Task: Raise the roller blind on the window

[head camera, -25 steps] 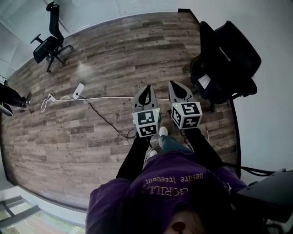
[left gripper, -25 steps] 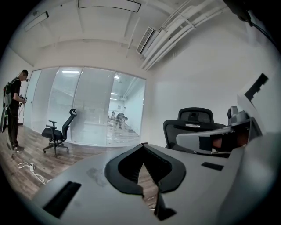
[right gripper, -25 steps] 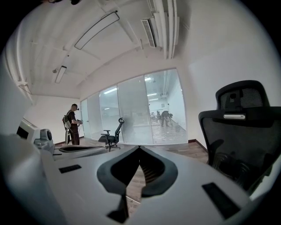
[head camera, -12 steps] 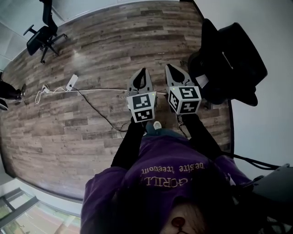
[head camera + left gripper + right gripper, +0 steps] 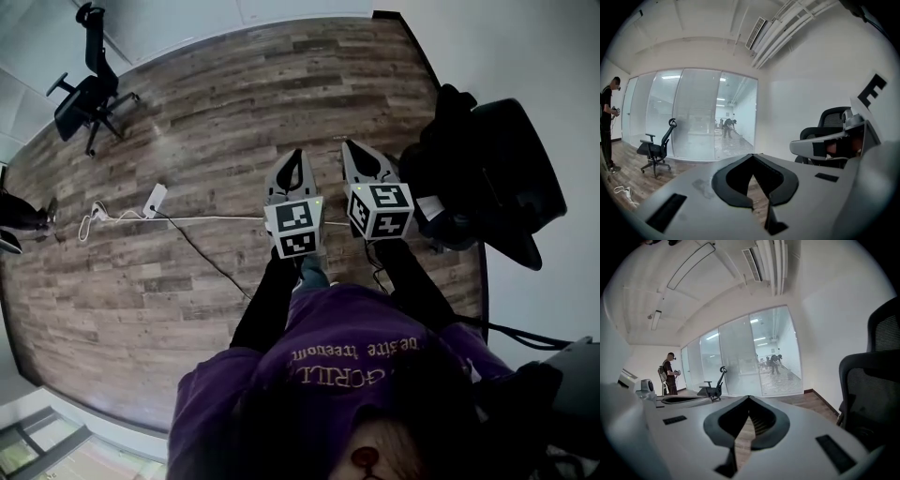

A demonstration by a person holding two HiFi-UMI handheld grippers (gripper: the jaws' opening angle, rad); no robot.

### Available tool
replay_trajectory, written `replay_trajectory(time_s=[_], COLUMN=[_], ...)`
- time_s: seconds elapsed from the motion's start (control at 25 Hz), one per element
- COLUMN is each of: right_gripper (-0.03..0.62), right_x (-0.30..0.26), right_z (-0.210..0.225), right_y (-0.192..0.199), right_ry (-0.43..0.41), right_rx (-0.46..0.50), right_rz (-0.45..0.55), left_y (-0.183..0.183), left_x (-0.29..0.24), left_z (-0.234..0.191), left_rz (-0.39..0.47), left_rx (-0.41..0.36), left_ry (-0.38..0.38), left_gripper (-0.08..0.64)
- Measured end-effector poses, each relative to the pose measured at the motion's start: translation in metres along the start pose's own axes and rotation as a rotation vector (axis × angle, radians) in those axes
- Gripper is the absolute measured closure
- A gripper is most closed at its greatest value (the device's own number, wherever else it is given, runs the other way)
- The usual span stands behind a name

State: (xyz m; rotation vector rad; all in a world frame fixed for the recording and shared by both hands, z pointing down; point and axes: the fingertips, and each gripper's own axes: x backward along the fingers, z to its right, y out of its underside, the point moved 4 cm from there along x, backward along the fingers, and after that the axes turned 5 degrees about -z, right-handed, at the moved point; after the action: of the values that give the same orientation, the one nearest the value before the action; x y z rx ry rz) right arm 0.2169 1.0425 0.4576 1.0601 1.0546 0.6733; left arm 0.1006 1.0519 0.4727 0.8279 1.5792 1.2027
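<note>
In the head view my left gripper (image 5: 294, 156) and right gripper (image 5: 349, 146) are held side by side at waist height, pointing forward over the wooden floor. Both are shut with nothing between the jaws. The left gripper view shows the left gripper's (image 5: 753, 155) tips meeting, and the right gripper view shows the same for the right gripper (image 5: 749, 397). Both point at a glass wall (image 5: 693, 112) across the room. A striped, slatted surface (image 5: 780, 376) shows through the clear panel. No roller blind or pull cord can be made out.
A black office chair (image 5: 492, 173) stands close on my right, also large in the right gripper view as the chair (image 5: 876, 394). Another chair (image 5: 84, 98) is far left near the glass. A power strip (image 5: 155, 200) with cables lies on the floor. A person (image 5: 607, 122) stands at the left.
Both grippers have travelled together across the floor with the person's walking; the black chair on the right now sits closer beside them. The jaws stay shut.
</note>
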Motion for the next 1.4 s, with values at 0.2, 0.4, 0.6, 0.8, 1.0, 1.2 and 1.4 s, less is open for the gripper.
replay_trajectory(time_s=[0.2, 0.4, 0.6, 0.8, 1.0, 1.2, 1.4], right_gripper=[0.595, 0.595, 0.595, 0.595, 0.595, 0.595, 0.595], right_x=[-0.069, -0.119, -0.148, -0.173, -0.217, -0.272, -0.323], right_z=[-0.006, -0.008, -0.005, 0.010, 0.024, 0.052, 0.081], right_y=[-0.036, -0.050, -0.051, -0.054, -0.072, -0.103, -0.134], right_ry=[0.016, 0.040, 0.060, 0.073, 0.054, 0.031, 0.002], right_rx=[0.009, -0.005, -0.028, -0.030, -0.017, -0.015, 0.009], right_rz=[0.027, 0.032, 0.022, 0.002, 0.006, 0.012, 0.004], left_y=[-0.028, -0.043, -0.039, -0.039, -0.049, -0.073, -0.098], left_x=[-0.057, -0.098, -0.125, -0.154, -0.195, -0.252, -0.309], left_z=[-0.044, -0.075, -0.093, -0.102, -0.119, -0.135, -0.150], left_rz=[0.006, 0.011, -0.008, -0.018, -0.013, -0.018, -0.016], left_rx=[-0.023, -0.039, -0.035, -0.023, -0.025, -0.020, -0.004], left_ry=[0.037, 0.073, 0.095, 0.099, 0.082, 0.057, 0.023], left_gripper=[0.565, 0.565, 0.565, 0.565, 0.565, 0.565, 0.565])
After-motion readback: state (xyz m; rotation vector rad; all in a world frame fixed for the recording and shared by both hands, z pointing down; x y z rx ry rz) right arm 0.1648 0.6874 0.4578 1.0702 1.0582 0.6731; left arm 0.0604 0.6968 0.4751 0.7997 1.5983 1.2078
